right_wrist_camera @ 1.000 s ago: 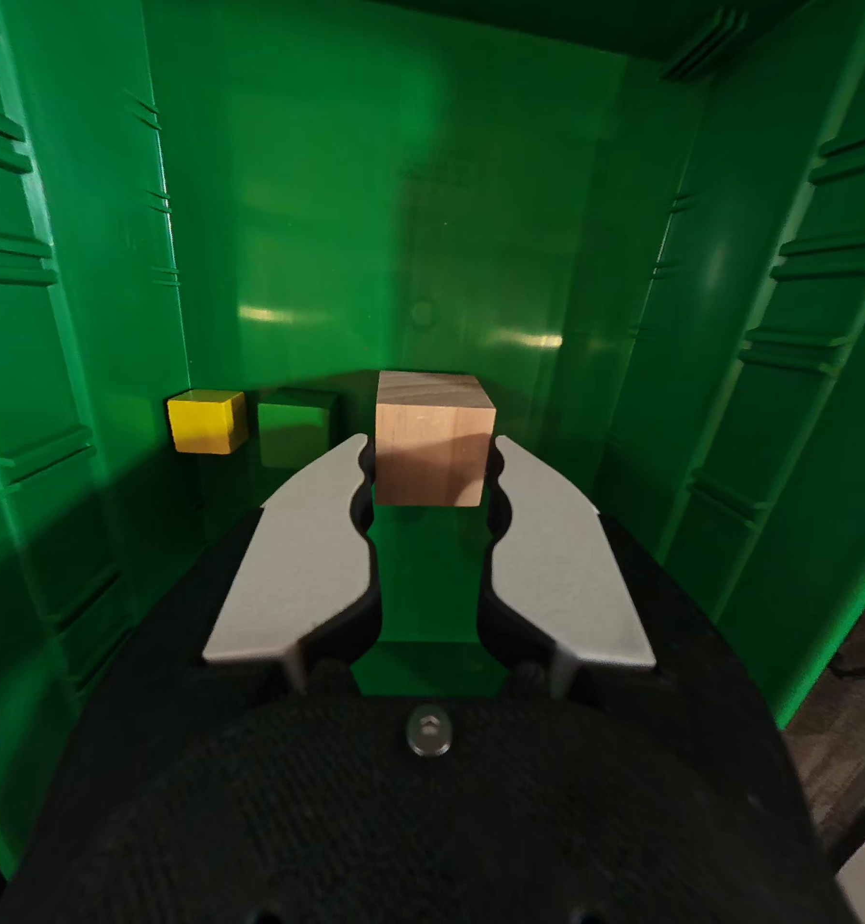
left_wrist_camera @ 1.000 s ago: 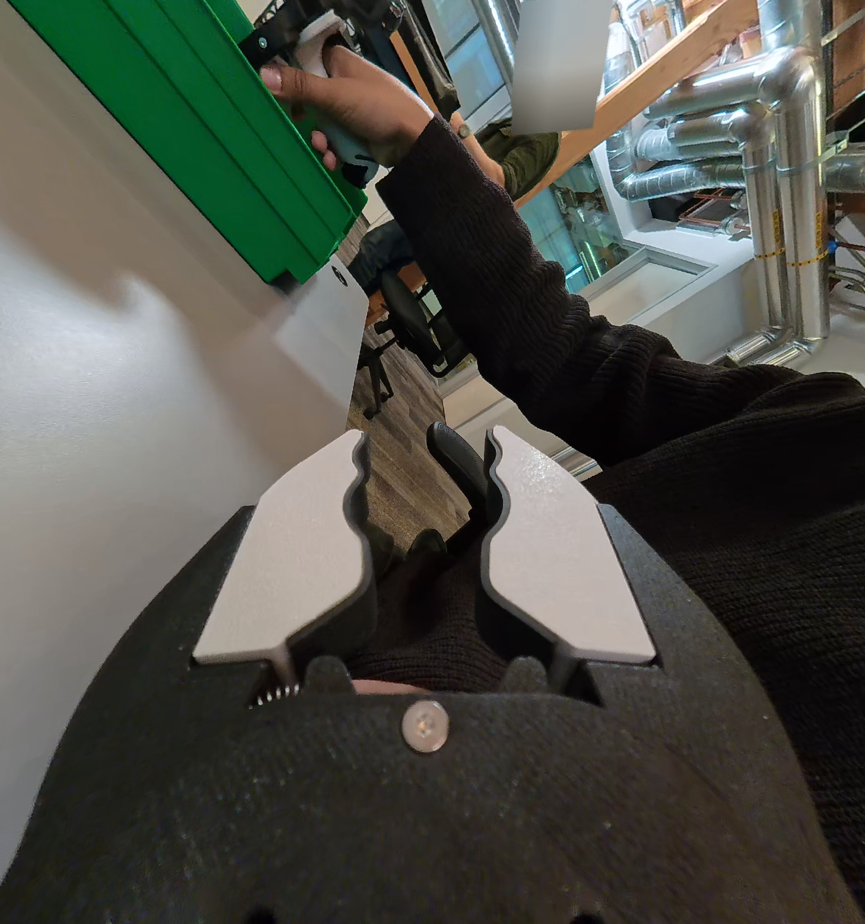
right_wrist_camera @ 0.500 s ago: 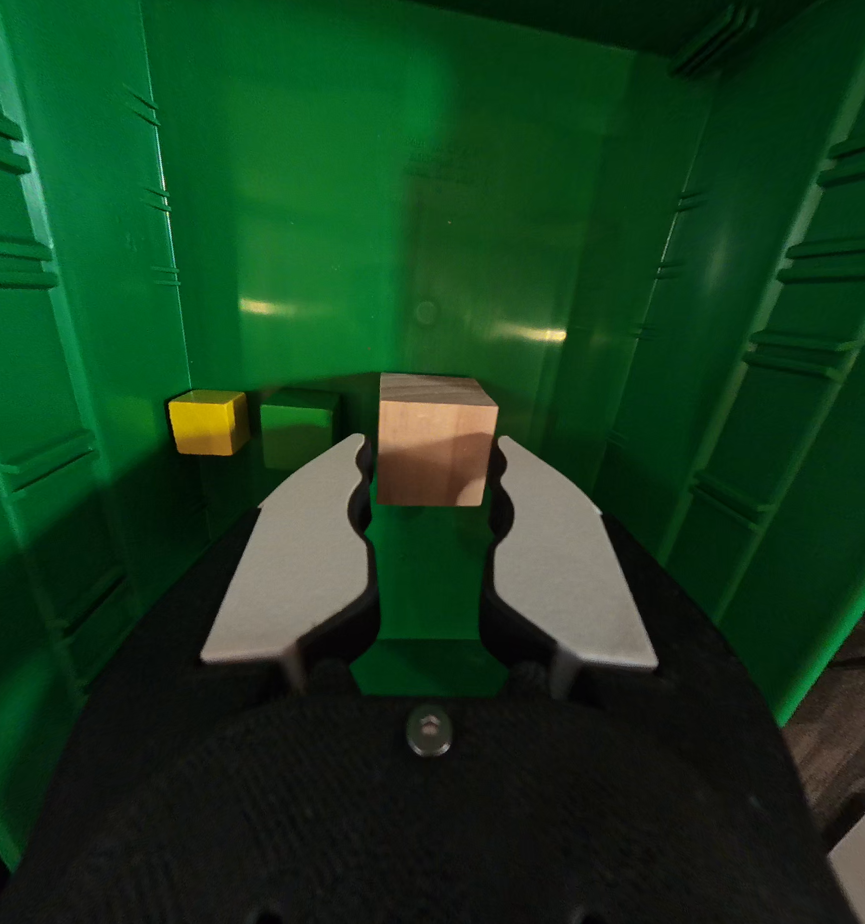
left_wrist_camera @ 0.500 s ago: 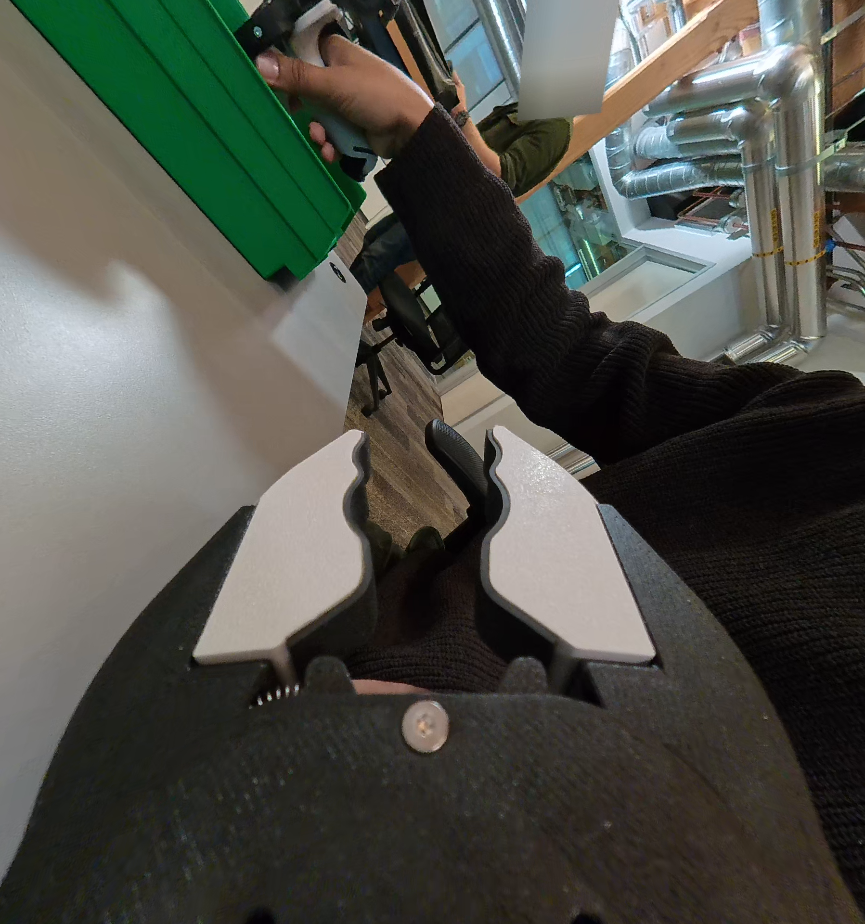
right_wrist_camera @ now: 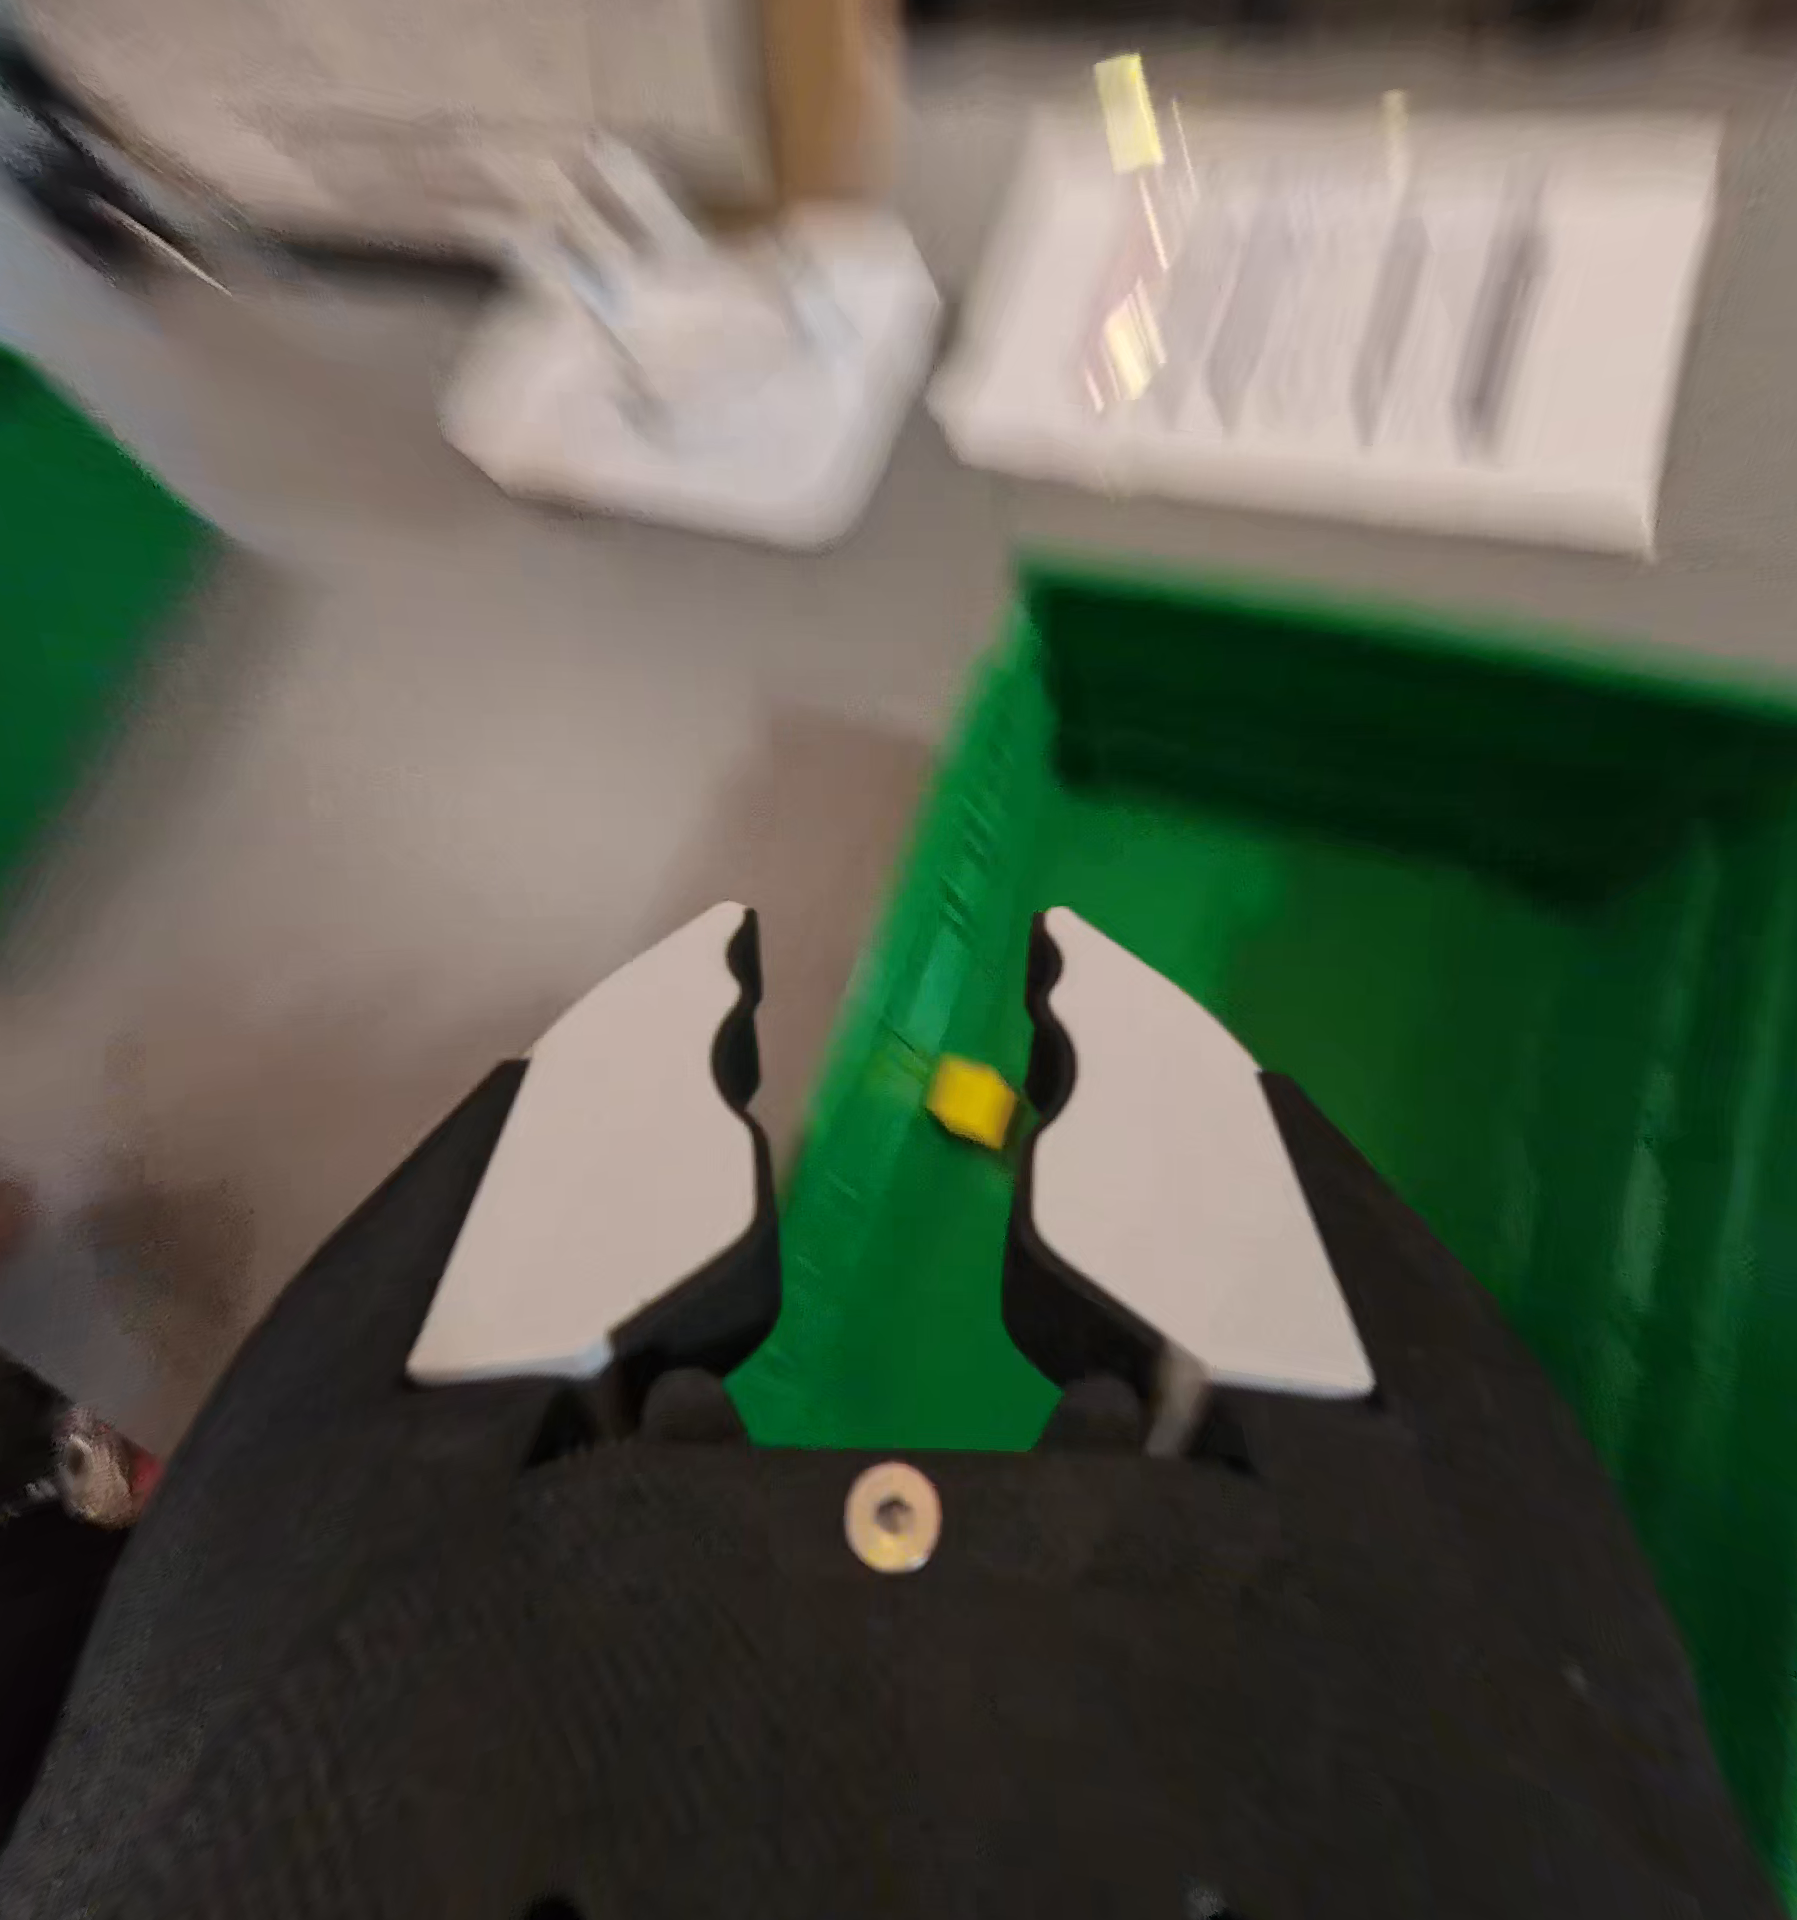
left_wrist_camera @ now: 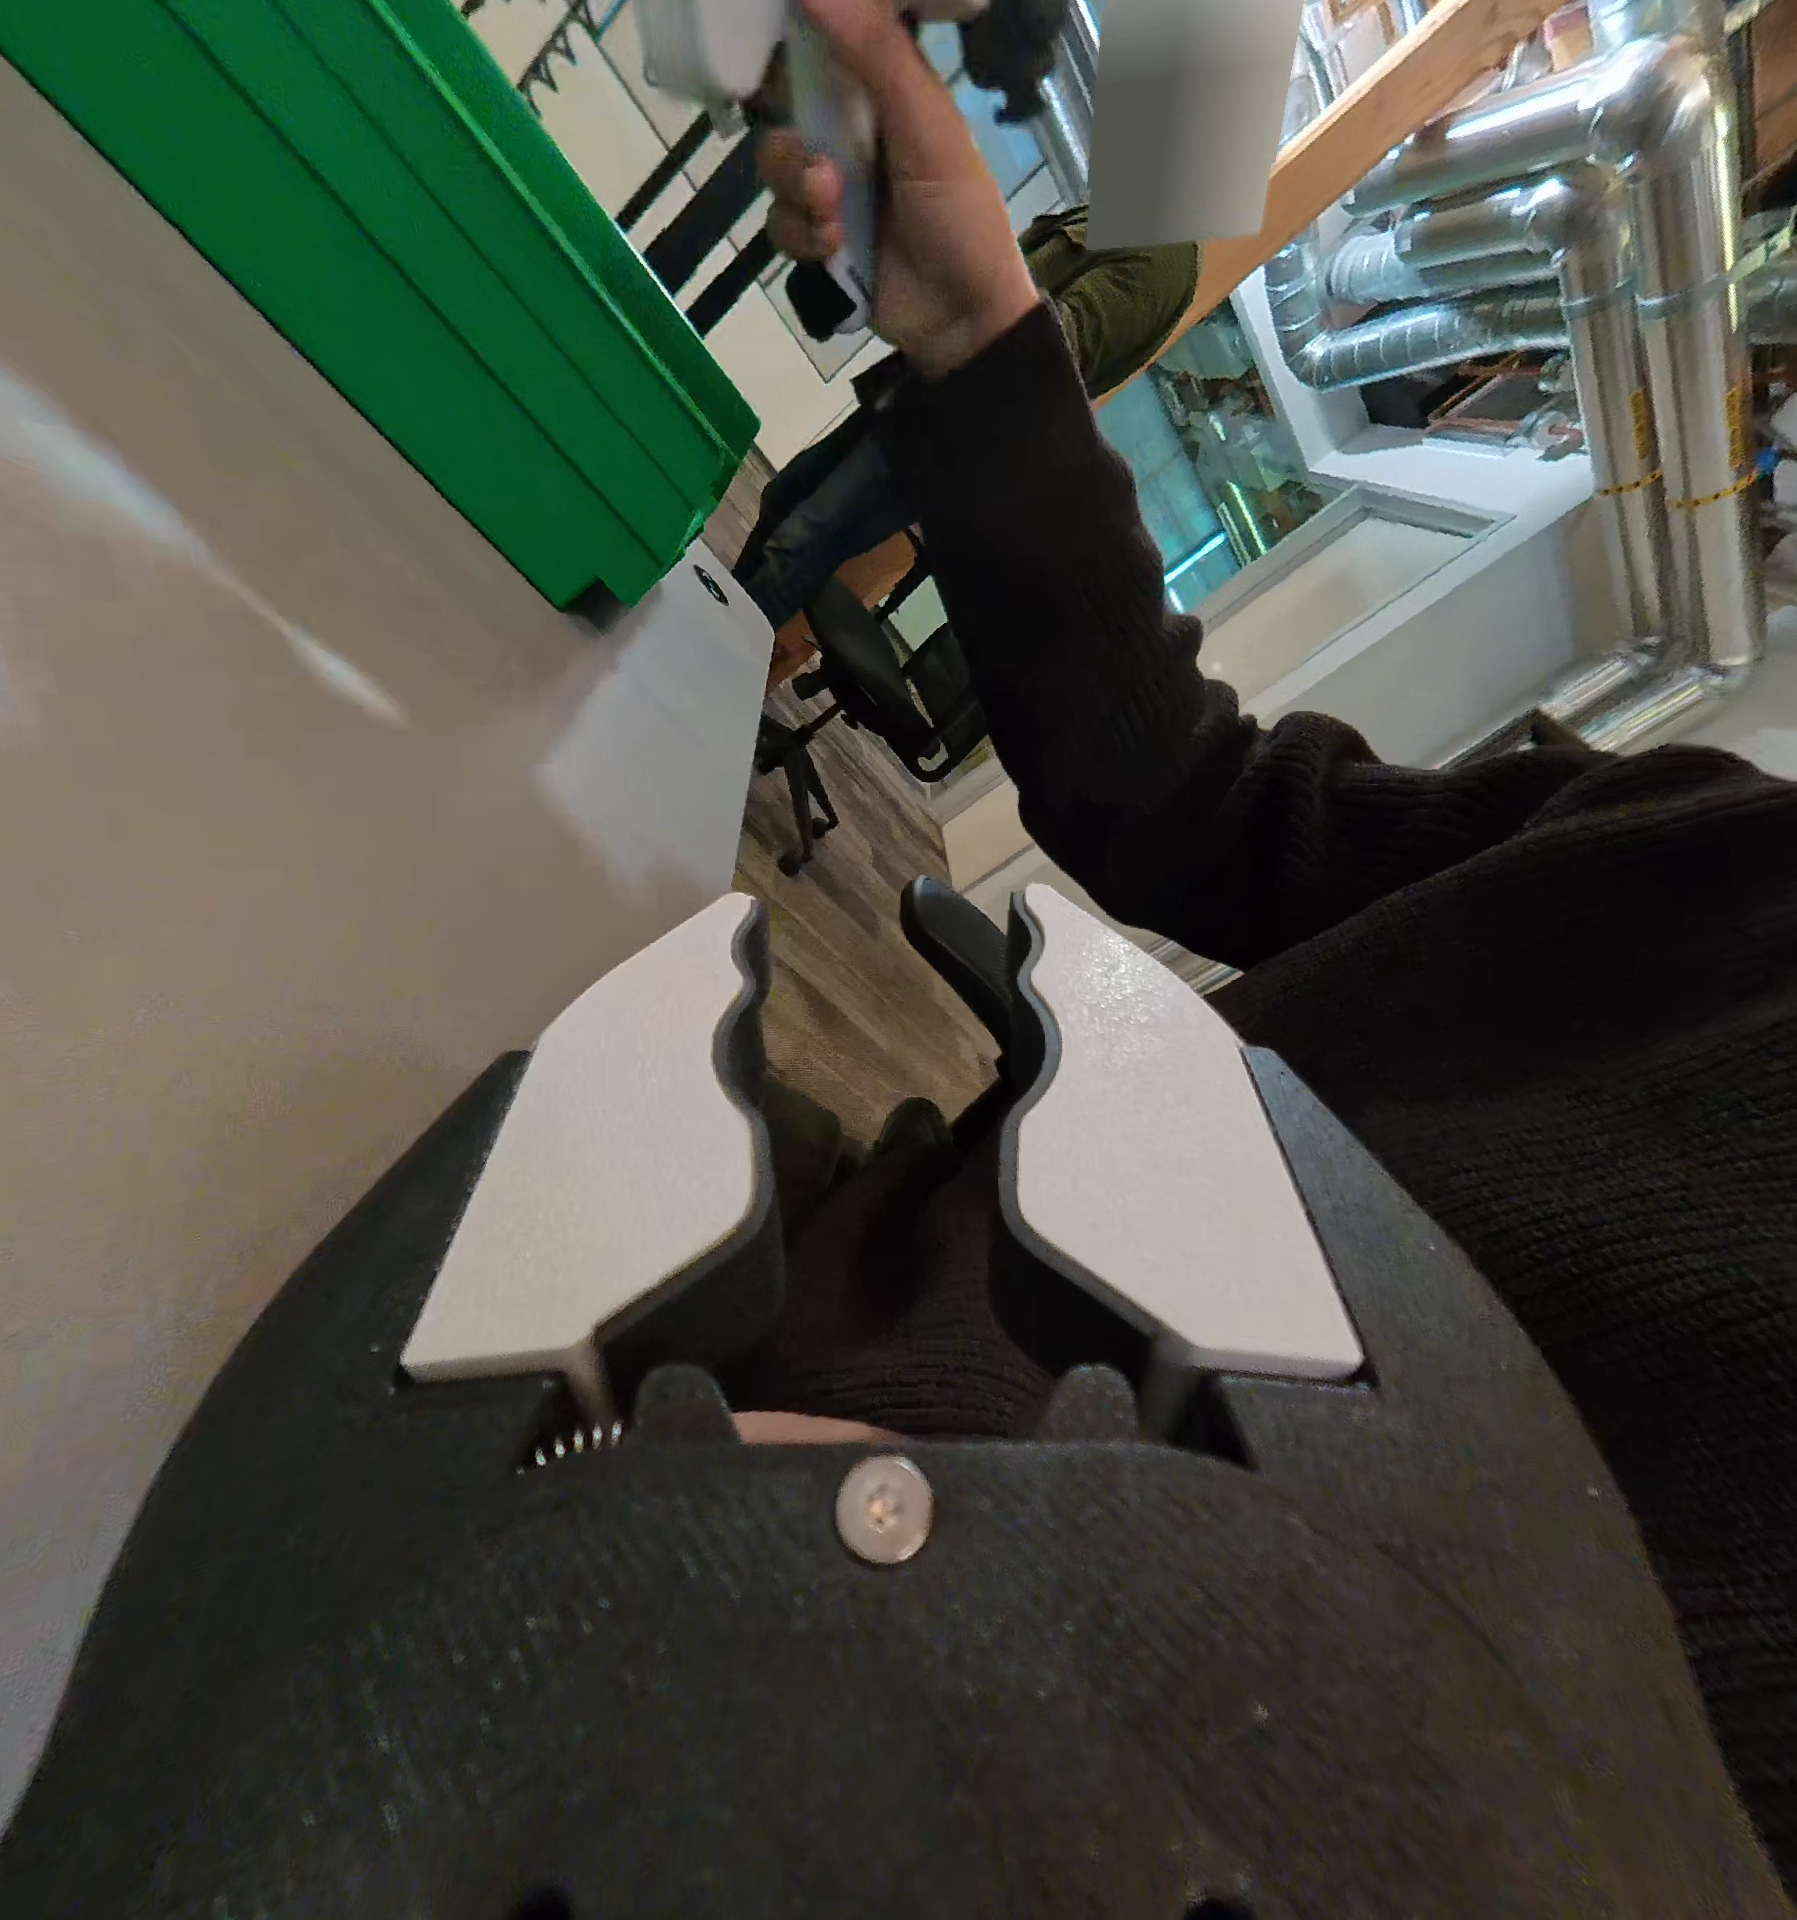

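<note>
My right gripper (right_wrist_camera: 892, 920) is open and empty, raised above the left rim of a green plastic bin (right_wrist_camera: 1393, 935). A small yellow block (right_wrist_camera: 967, 1099) lies inside the bin by its left wall, seen between my fingers. The wooden block is not in view. The right wrist view is blurred by motion. My left gripper (left_wrist_camera: 886, 904) is open and empty, held beside the white table (left_wrist_camera: 198, 831) and pointing past my dark sleeve (left_wrist_camera: 1060, 623). In the left wrist view the green bin (left_wrist_camera: 437, 291) stands on the table, and my other hand (left_wrist_camera: 894, 208) holds the right gripper's handle above it.
A second green bin (right_wrist_camera: 32, 644) stands at the left in the right wrist view. A white tray (right_wrist_camera: 707, 395) and a white rack with papers (right_wrist_camera: 1341, 312) lie at the back of the table. An office chair (left_wrist_camera: 894, 675), wooden floor and metal pipes (left_wrist_camera: 1642, 364) show beyond.
My right gripper has pulled up and out of the green bin, leaving the wooden block behind. The left gripper has hardly moved.
</note>
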The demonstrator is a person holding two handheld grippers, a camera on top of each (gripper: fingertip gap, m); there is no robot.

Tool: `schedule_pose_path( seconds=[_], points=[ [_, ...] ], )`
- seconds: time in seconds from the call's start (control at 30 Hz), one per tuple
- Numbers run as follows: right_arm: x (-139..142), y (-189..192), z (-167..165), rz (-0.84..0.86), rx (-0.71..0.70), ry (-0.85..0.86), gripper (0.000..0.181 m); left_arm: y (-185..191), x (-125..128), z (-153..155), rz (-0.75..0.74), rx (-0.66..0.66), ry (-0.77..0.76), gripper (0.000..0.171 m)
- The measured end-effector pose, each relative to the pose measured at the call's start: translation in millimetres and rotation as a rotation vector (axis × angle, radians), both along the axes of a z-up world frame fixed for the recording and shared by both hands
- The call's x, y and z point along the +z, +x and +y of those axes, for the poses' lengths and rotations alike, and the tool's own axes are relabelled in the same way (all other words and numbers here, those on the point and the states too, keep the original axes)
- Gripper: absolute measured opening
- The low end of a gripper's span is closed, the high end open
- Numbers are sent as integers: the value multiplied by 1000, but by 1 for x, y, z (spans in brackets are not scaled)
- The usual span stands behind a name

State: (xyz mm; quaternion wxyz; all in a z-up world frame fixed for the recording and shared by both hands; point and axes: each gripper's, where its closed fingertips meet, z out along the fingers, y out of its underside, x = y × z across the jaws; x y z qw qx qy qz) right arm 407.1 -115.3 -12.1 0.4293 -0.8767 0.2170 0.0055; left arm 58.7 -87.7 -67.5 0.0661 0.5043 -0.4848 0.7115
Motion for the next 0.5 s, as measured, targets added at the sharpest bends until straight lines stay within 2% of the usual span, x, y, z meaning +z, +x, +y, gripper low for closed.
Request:
schedule_pose_path(
  seconds=[0.03, 0.1, 0.17, 0.2, 0.27, 0.33, 0.4, 0.43, 0.47, 0.5],
  points=[
    [32, -23, 10, -36, 63, 174, 46, -1, 1, 0, -21, 3, 27, 44],
    [72, -77, 19, -23, 195, 409, 52, -4, 5, 0, -71, -9, 103, 42],
    [85, -135, 24, 55, 318, 575, 55, -5, 9, 6, -122, 25, 224, 44],
    [83, -163, 26, 101, 367, 645, 57, -4, 17, 13, -152, 63, 271, 48],
    [57, -212, 32, 202, 427, 716, 56, -7, 46, 36, -208, 135, 341, 53],
    [13, -256, 38, 308, 489, 693, 56, -14, 70, 75, -240, 214, 512, 59],
    [-25, -292, 41, 404, 570, 588, 56, -23, 84, 130, -236, 327, 818, 63],
    [-34, -304, 41, 428, 617, 540, 54, -29, 87, 160, -218, 369, 991, 63],
    [-37, -310, 42, 426, 635, 534, 52, -36, 86, 187, -182, 366, 1135, 59],
    [-37, -313, 43, 421, 642, 537, 51, -45, 78, 205, -122, 291, 1222, 56]
  ],
)
